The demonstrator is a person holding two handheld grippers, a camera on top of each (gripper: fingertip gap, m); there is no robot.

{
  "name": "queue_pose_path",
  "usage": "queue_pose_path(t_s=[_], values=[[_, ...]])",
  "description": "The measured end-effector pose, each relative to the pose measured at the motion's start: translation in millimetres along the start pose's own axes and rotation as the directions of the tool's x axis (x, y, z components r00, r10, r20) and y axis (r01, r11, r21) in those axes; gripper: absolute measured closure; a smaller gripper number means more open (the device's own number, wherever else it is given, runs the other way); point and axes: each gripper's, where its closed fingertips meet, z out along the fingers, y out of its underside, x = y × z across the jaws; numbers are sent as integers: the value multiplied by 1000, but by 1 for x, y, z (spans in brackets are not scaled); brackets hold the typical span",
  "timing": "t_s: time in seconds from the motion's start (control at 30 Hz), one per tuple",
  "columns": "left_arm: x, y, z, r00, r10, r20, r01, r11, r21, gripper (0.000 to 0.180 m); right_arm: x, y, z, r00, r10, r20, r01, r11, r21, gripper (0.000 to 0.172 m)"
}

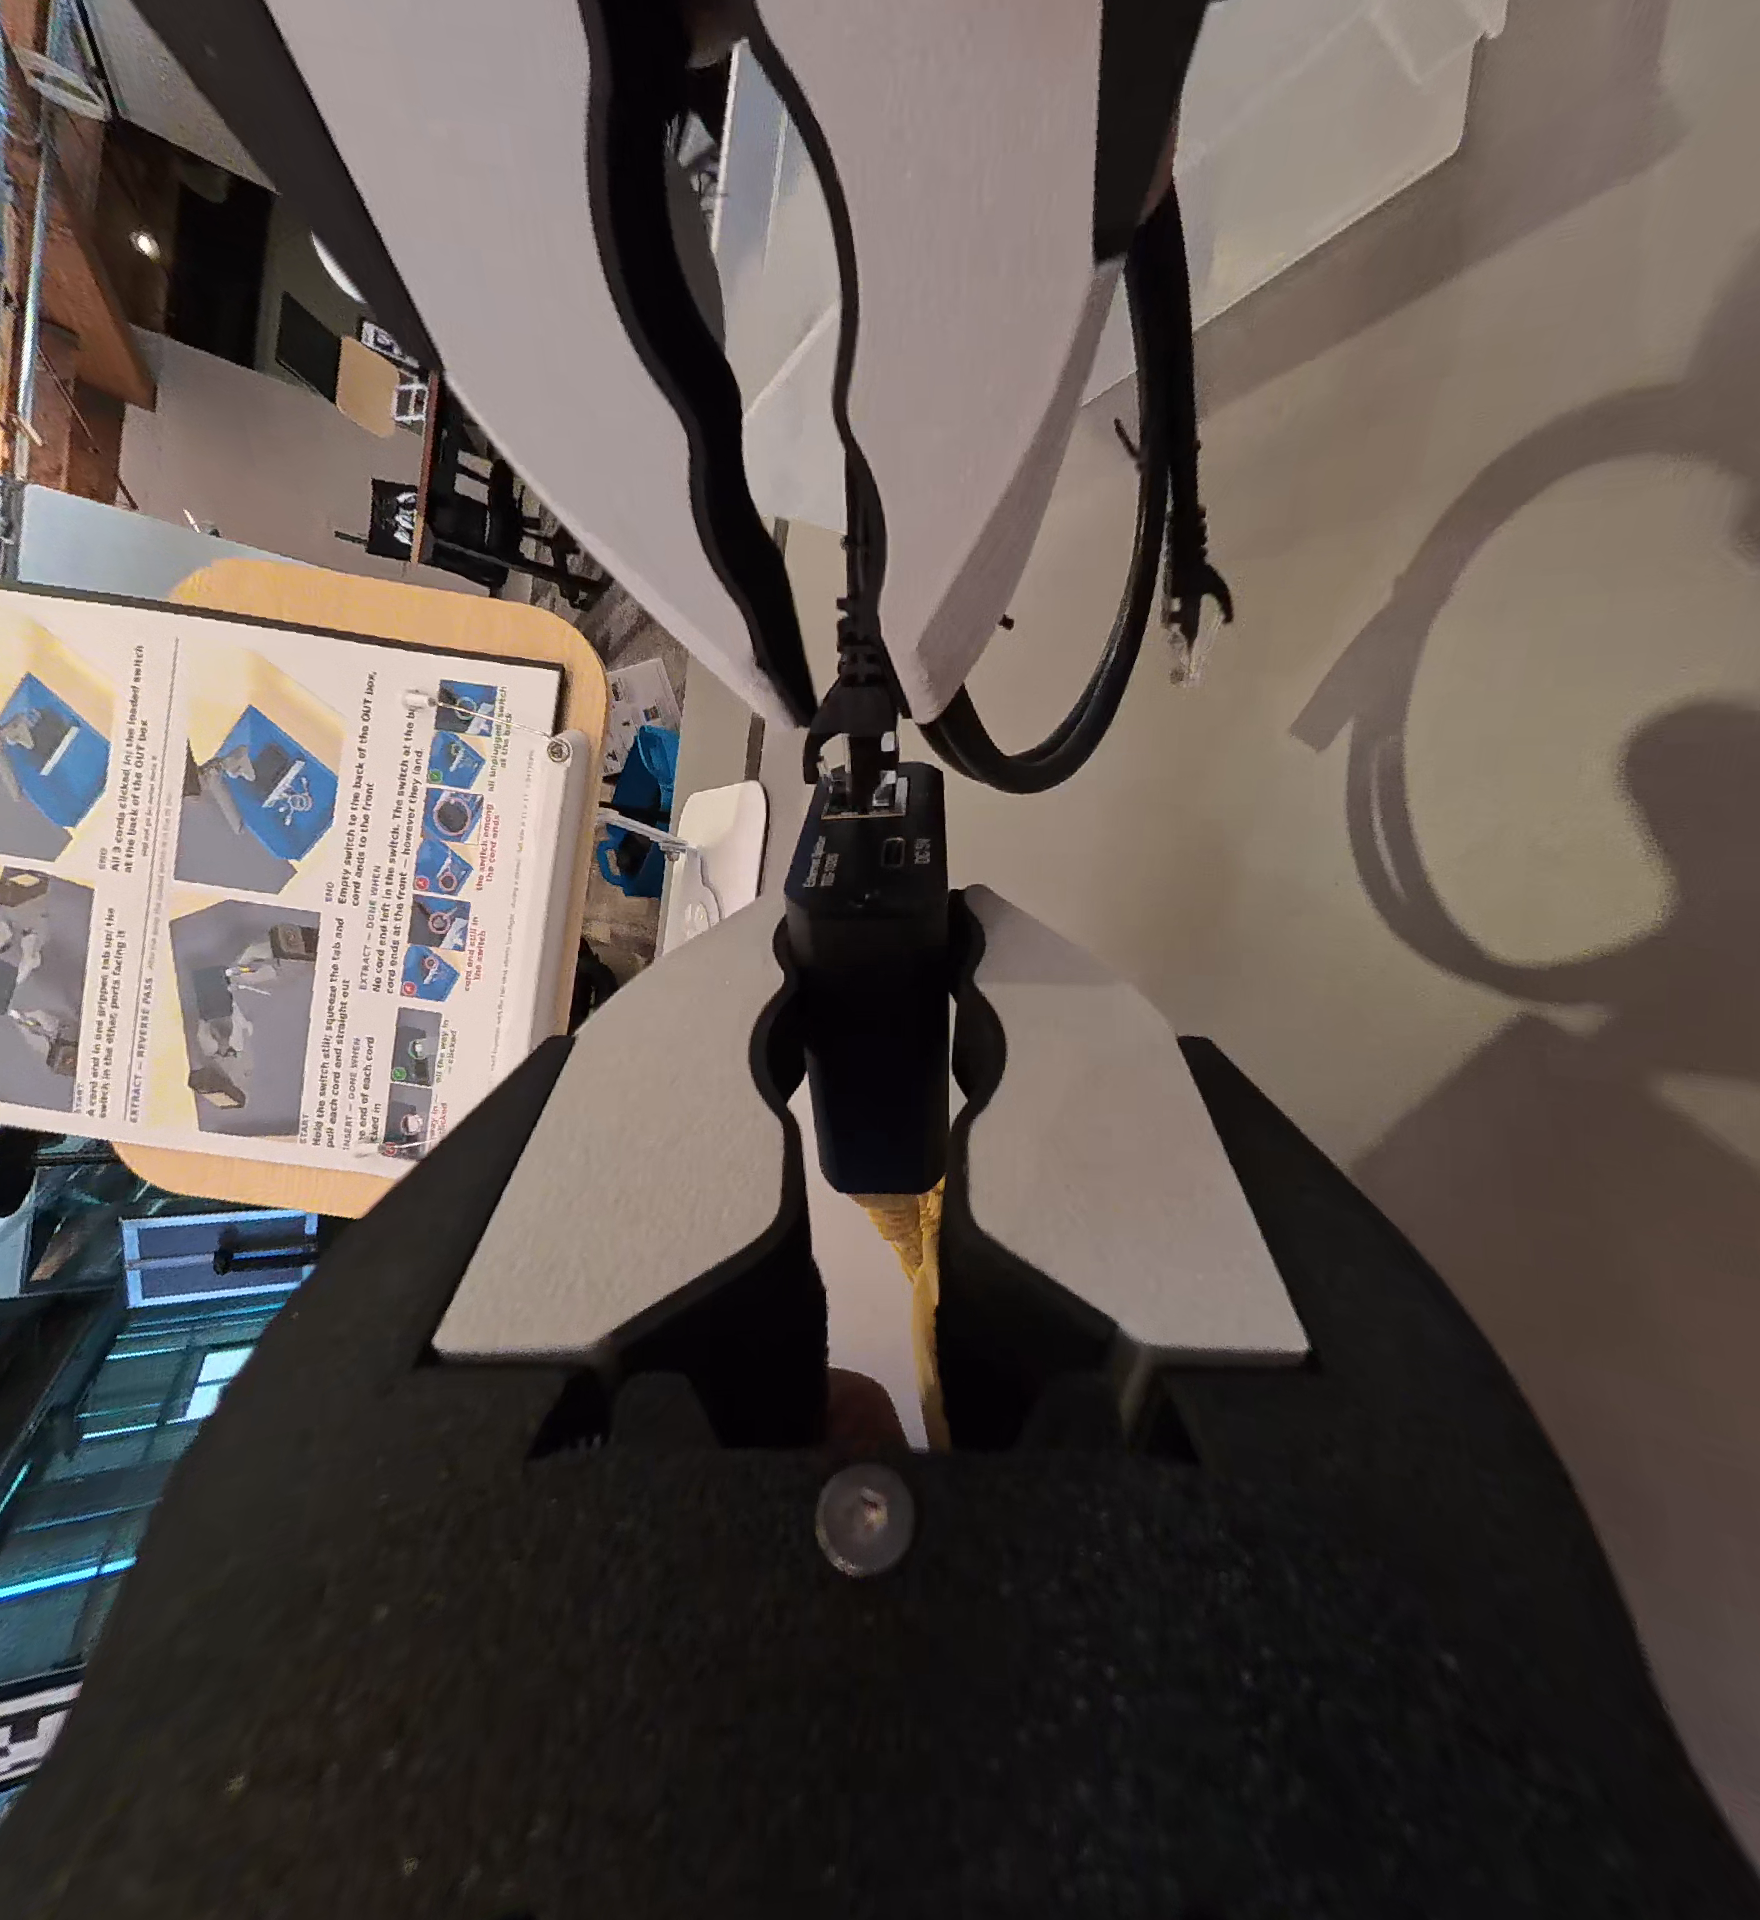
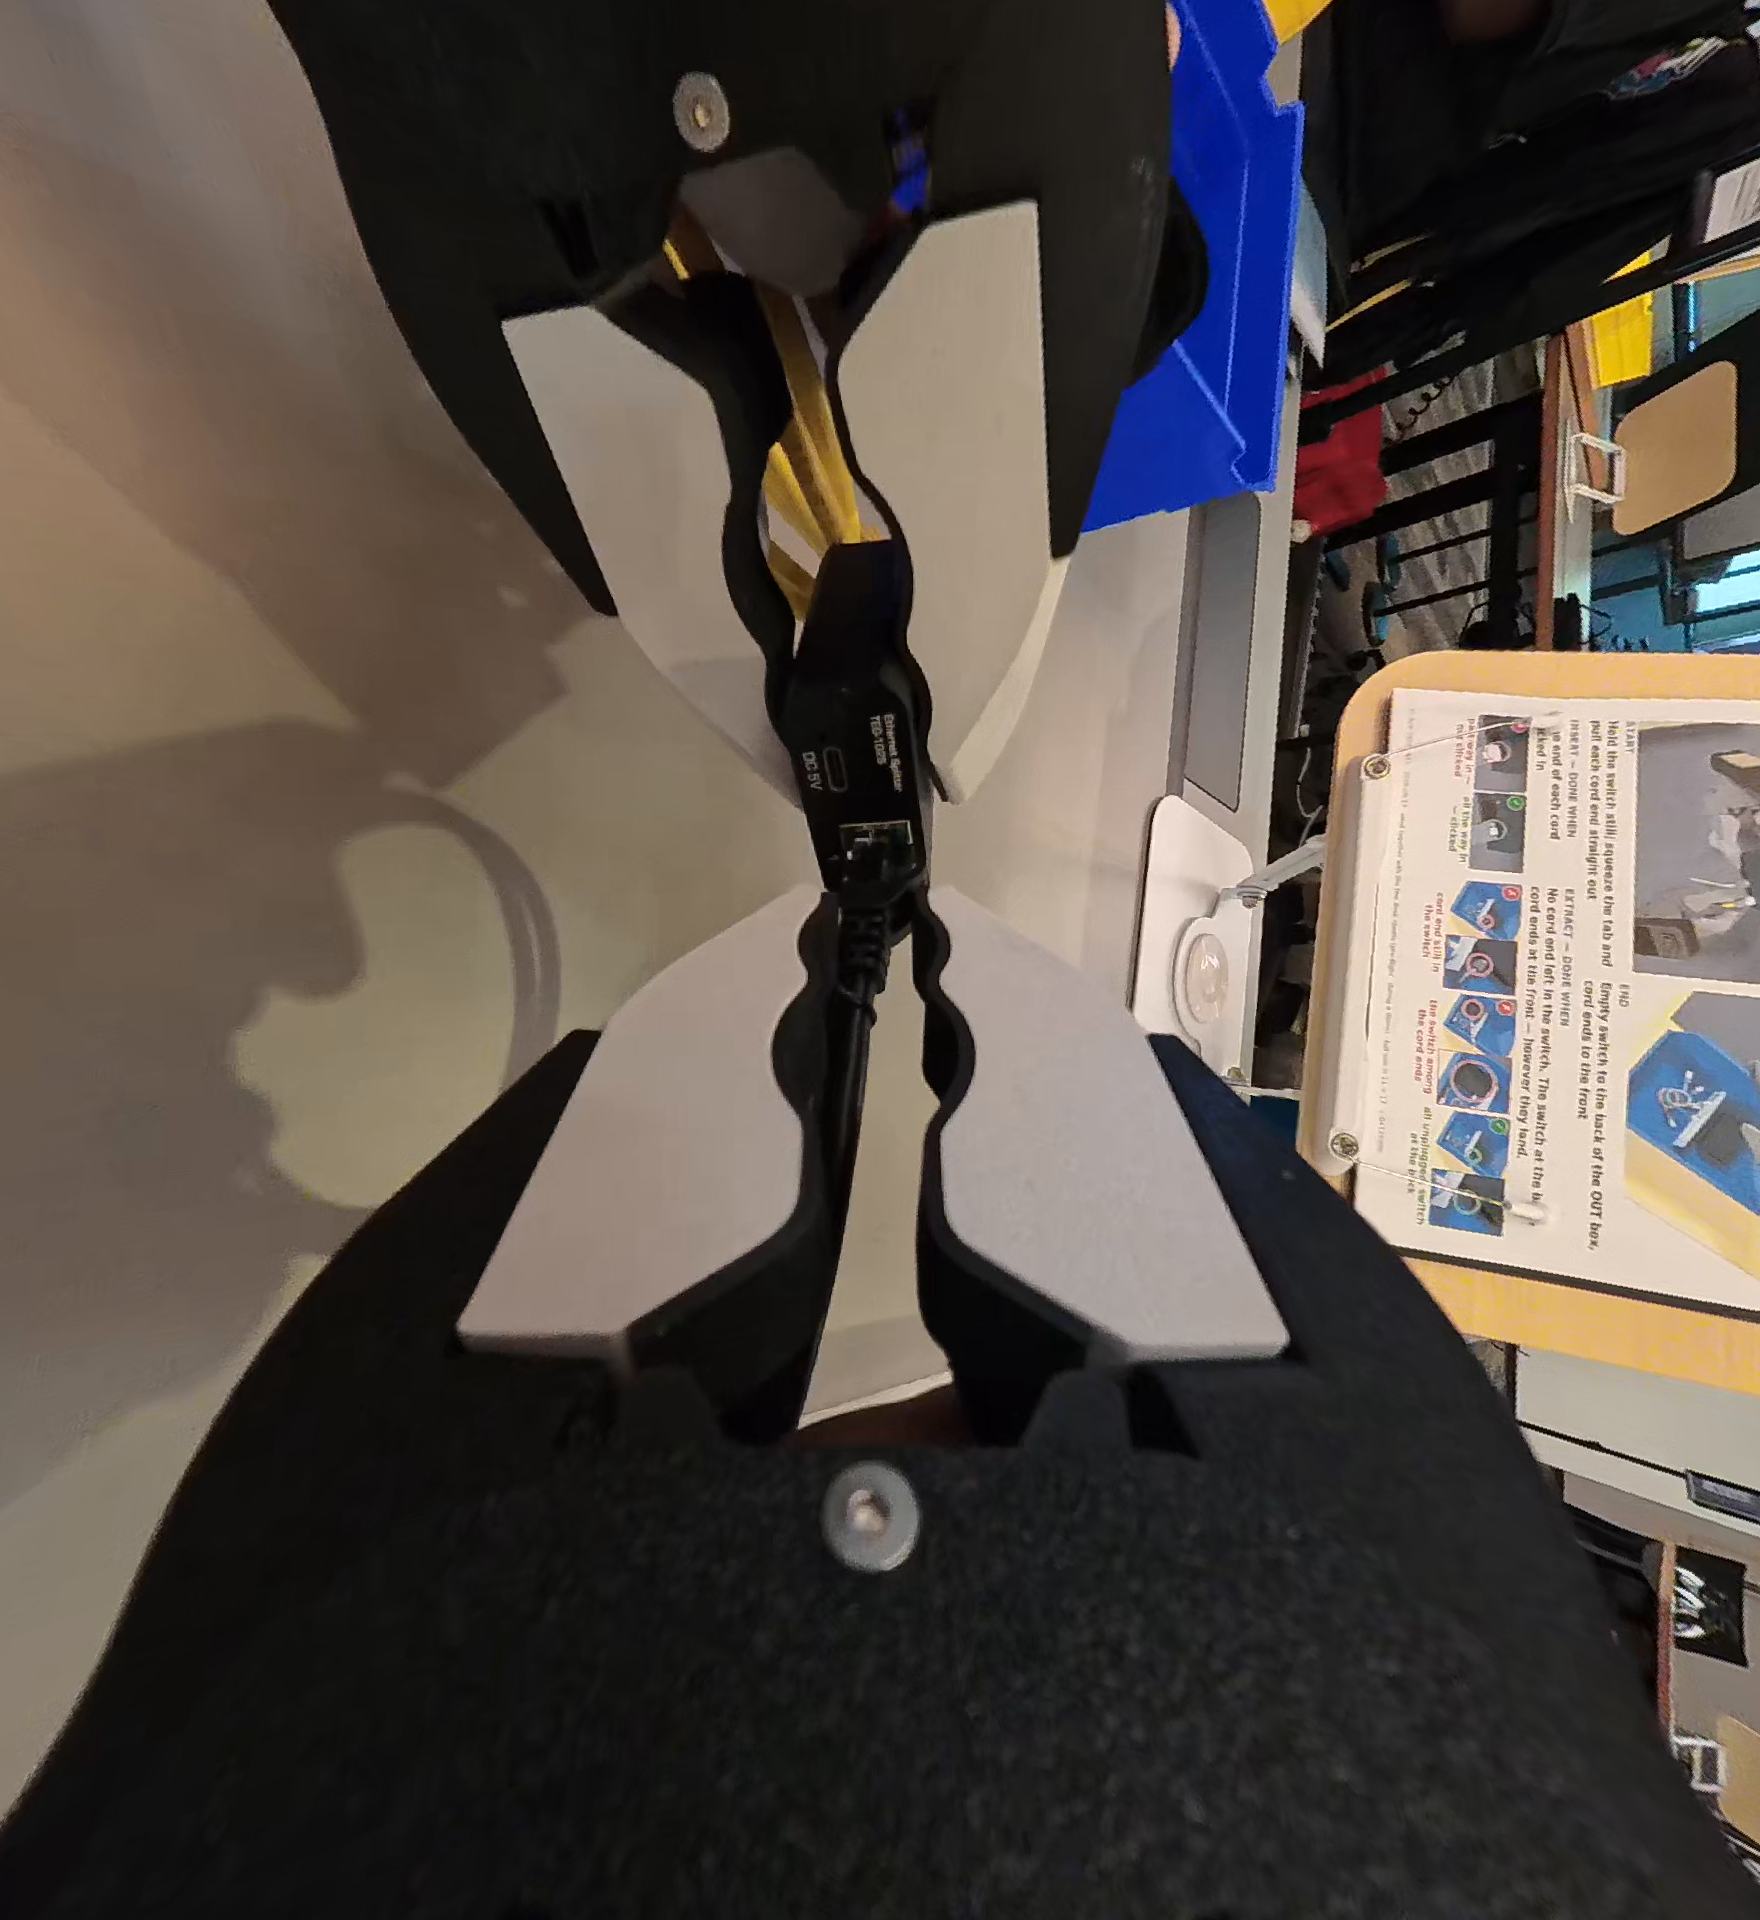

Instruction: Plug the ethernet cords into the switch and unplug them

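— What is counted at this moment?

— One black switch, two grippers, one black ethernet cord and yellow cords are seen; the number of yellow cords cannot be told. In the left wrist view a free clear-tipped plug of the black cord is seen hanging at 1 o'clock from the switch.

— How are the tools set?

— The switch is clamped across its body by the left gripper, both dark pads being pressed on its sides. The right gripper is closed narrowly on the boot of the black cord, just behind its plug.

— Where is the switch, and how is it aimed?

— It is held above a pale tabletop, between the two grippers. Its long axis is laid along the 12-to-6 line of both views. The port face is turned toward the right gripper, and the black plug is seated in one port there. The yellow cords are led out of the opposite end, back between the left gripper's fingers.

— What else is around?

— An instruction sheet on a wooden board is seen at 9 o'clock in the left view, a blue bin at 1 o'clock in the right view. Most of each view's lower half is blocked by that gripper's own black body.
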Motion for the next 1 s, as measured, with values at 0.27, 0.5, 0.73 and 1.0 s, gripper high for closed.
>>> queue_pose_path(t_s=[0.27, 0.5, 0.73, 1.0], values=[[5, -5, 1, 1000, 3, -20, -3, 1000, -6, 156, -4, 0, 6, 999, -37, 17, 38, 999, -38, 156], [1, -5, 1, 999, -30, -18, 30, 999, -10, 156, 3, -1, 6, 998, -64, -4, 63, 995, -81, 159], [0, -7, 2, 998, -65, -16, 65, 998, -9, 156, 2, 1, 4, 999, 21, 48, -17, 995, -97, 160], [19, -1, 13, 998, -24, -50, 20, 998, -67, 156, -13, 12, 16, 998, -2, 57, 9, 993, -115, 161]])
